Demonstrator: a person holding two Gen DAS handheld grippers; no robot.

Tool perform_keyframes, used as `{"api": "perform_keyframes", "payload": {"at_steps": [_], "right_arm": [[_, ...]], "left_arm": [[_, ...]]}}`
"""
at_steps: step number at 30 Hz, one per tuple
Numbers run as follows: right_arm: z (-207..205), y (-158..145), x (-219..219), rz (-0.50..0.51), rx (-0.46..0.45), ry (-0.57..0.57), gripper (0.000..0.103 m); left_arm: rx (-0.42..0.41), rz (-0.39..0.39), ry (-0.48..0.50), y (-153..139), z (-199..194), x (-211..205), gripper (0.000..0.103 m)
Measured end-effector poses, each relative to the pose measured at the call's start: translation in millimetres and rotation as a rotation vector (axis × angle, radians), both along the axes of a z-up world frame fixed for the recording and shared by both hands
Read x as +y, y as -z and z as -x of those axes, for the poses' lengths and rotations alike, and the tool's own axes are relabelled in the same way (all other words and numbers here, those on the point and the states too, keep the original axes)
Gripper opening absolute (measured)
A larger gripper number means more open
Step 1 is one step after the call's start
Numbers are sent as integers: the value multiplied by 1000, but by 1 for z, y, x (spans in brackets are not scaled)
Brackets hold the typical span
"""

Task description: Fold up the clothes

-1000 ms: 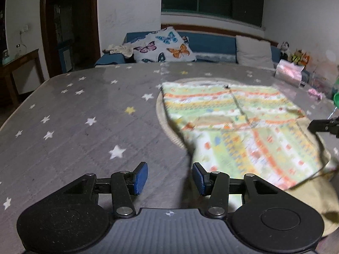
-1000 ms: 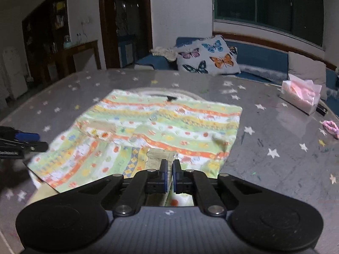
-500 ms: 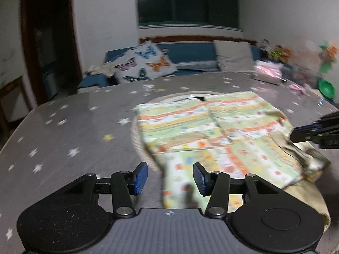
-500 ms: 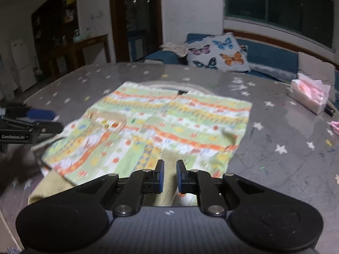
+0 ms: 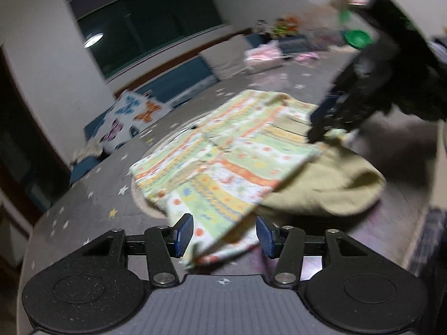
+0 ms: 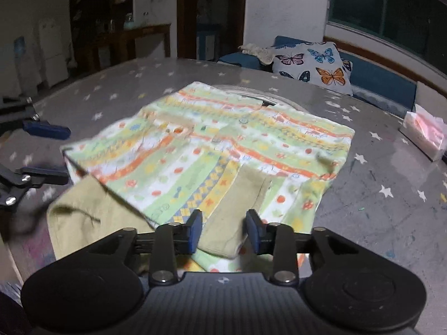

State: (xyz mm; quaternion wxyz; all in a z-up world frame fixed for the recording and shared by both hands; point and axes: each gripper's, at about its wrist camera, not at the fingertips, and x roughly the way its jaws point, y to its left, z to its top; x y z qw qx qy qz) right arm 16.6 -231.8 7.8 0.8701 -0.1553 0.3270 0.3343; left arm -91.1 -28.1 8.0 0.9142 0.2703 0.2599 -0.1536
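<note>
Striped cotton, a patterned children's garment [image 6: 223,145], lay spread on the star-print tablecloth [image 6: 391,209] ahead of both sets of fingers. Your left gripper [image 5: 223,237] was spread wide with a loose corner lying between its pads, seemingly ready to pinch. Your right gripper [image 6: 223,231] also gaped, straddling the khaki underside flap [image 6: 237,212], gripping nothing.

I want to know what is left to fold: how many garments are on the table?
1: the patterned garment lies mid-table, its plain lining turned up at the near edge. Another could be hidden beneath; I cannot tell.
</note>
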Motion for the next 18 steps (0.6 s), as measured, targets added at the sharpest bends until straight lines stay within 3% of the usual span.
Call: {"api": "perform_keyframes", "payload": {"at_steps": [2,9,10,12,14,18], "right_arm": [[3,-2,-1,4,-5,-11,42],[12,-11,-12,35,-18,-33,48],[14,-12,-14,47,-24,-38,48],[19,-13,-17,66,-32,-54,51],[25,-14,-21,89,-45,-81,54],[35,-15,-22,113,-69,-145,57]], "left_arm": [[-16,-28,48,5,5,-9,56],[-66,-39,188,17,0,-38,56],[-66,-33,201,18,-2,-40,54],[-52,3,205,15,-8,-39,29],[-36,47,187,9,-16,-35,17],[-13,170,110,-11,-37,-21,9]]}}
